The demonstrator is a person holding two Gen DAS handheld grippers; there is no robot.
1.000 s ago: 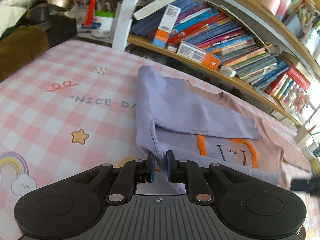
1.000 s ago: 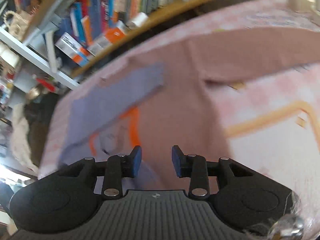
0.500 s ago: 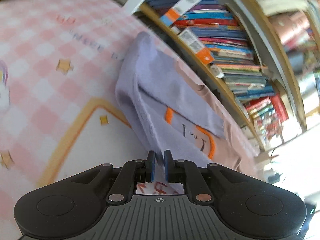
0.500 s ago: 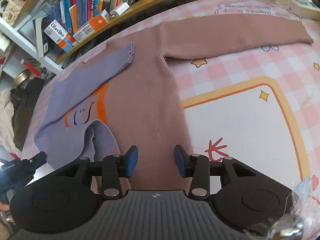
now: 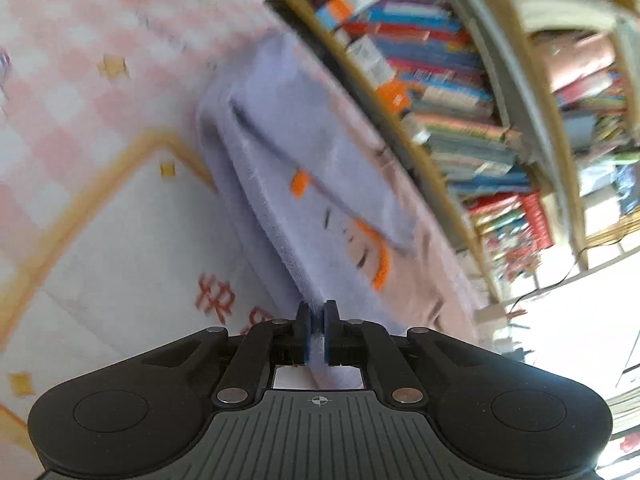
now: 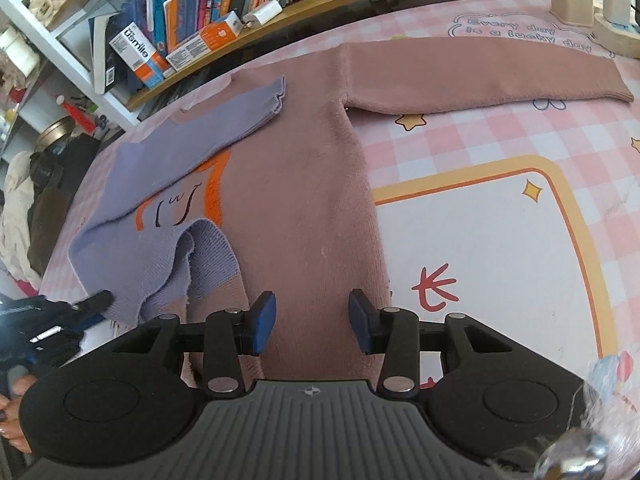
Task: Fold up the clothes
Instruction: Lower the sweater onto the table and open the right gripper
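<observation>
The left claw (image 5: 316, 330) is pressed together on the lilac hem of the sweater (image 6: 296, 184), its jaws having just closed further with the fabric between them. In the right wrist view the right claw (image 6: 312, 322) stands spread above the brown hem at 6 o'clock, its pads clear of the cloth. The sweater lies flat on the pink checked surface (image 6: 480, 240): the lilac half is folded inward at 9 o'clock, its sleeve (image 6: 224, 124) laid across the chest toward 11 o'clock, partly covering an orange-outlined face motif (image 6: 180, 204). The brown sleeve (image 6: 480, 76) extends unfolded toward 2 o'clock. Beyond the surface, at 12 o'clock, a bookshelf (image 6: 208, 20) holds rows of books.
</observation>
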